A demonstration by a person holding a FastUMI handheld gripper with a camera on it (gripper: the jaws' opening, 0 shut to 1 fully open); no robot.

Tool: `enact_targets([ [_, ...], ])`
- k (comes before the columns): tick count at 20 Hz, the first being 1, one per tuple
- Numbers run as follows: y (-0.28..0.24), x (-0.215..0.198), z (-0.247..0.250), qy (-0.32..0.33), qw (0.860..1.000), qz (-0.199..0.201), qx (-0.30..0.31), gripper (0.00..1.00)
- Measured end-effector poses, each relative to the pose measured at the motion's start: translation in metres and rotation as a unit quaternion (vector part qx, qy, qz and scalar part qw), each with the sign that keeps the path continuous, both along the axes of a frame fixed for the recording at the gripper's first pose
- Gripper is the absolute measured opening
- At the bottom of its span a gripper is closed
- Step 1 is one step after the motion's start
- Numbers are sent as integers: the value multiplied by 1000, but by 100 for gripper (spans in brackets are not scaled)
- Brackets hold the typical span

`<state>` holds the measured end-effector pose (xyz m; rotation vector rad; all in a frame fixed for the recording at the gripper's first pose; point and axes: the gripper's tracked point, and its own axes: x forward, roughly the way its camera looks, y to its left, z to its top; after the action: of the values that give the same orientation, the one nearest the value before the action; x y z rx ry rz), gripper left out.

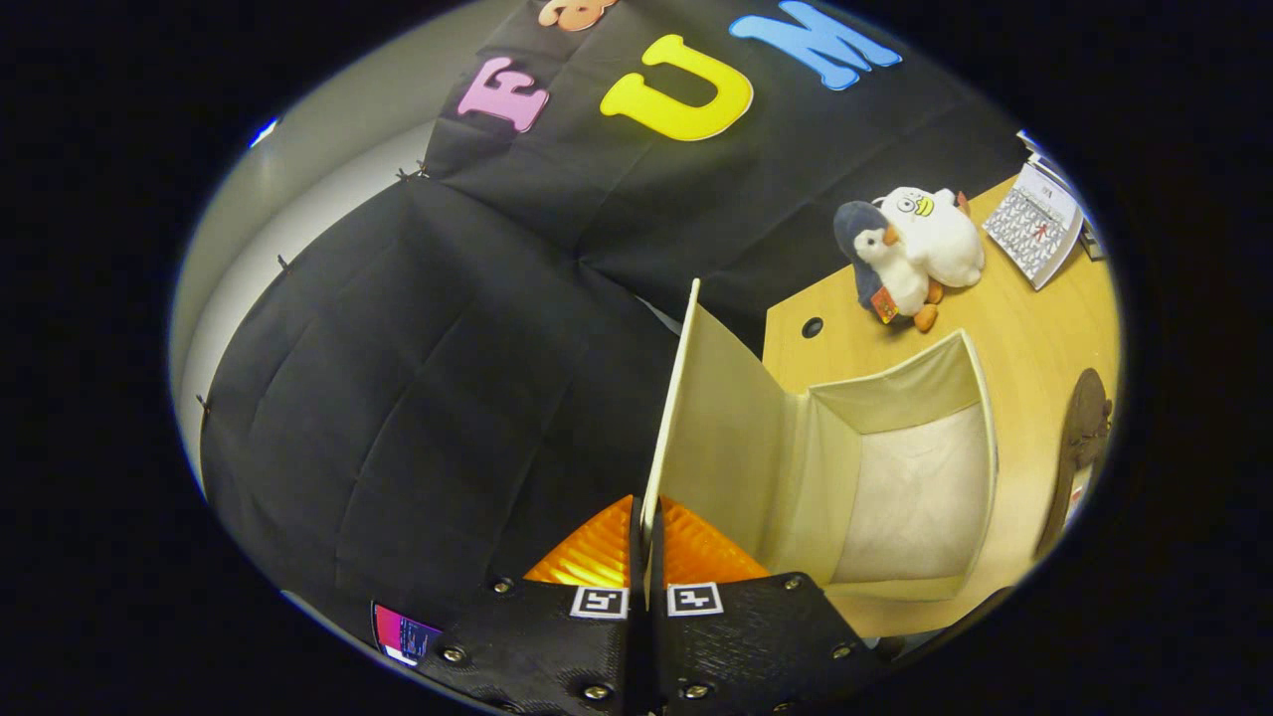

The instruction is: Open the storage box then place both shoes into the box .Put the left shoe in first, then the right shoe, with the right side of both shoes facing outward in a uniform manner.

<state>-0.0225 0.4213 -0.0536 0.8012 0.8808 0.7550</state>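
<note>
1. Box point(895, 477) stands on the wooden table point(1034, 328), its lid point(686, 418) raised upright, inside empty.
2. Gripper point(646, 557) is clenched on the lid's edge, both fingers pressing it.
3. One dark shoe point(1084, 438) lies just beside the box; two plush toys point(910, 249) sit beyond.
4. Opening looks nearly done; both shoes are not yet placed.

No word or number can be read. The gripper point(646, 512), its fingers closed on the edge of the storage box's lid point(701, 428), carries two square coded markers point(600, 602) at the finger bases, patterns and not text. At two o'clock from the fingers, the desk calendar point(1034, 224) shows a grid of digits too small to read, and the tag point(883, 305) on the plush penguin point(880, 259) at one o'clock is likewise illegible.
</note>
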Motion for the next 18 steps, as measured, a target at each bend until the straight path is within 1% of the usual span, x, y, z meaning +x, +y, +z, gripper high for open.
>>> enact_targets([
  [4,35,-1,1,-11,1000,17,-10,0],
  [5,39,-6,4,-17,999,27,-12,7],
  [6,49,-5,3,-28,999,33,-20,7],
  [7,51,-8,5,-40,998,38,-27,13],
  [8,57,-8,8,-57,997,42,-32,14],
  [11,64,-12,11,-112,990,64,-64,99],
  [14,57,-9,16,-164,981,65,-84,97],
  [16,41,-6,20,-182,978,54,-85,97],
  [18,17,0,26,-204,974,35,-91,97],
])
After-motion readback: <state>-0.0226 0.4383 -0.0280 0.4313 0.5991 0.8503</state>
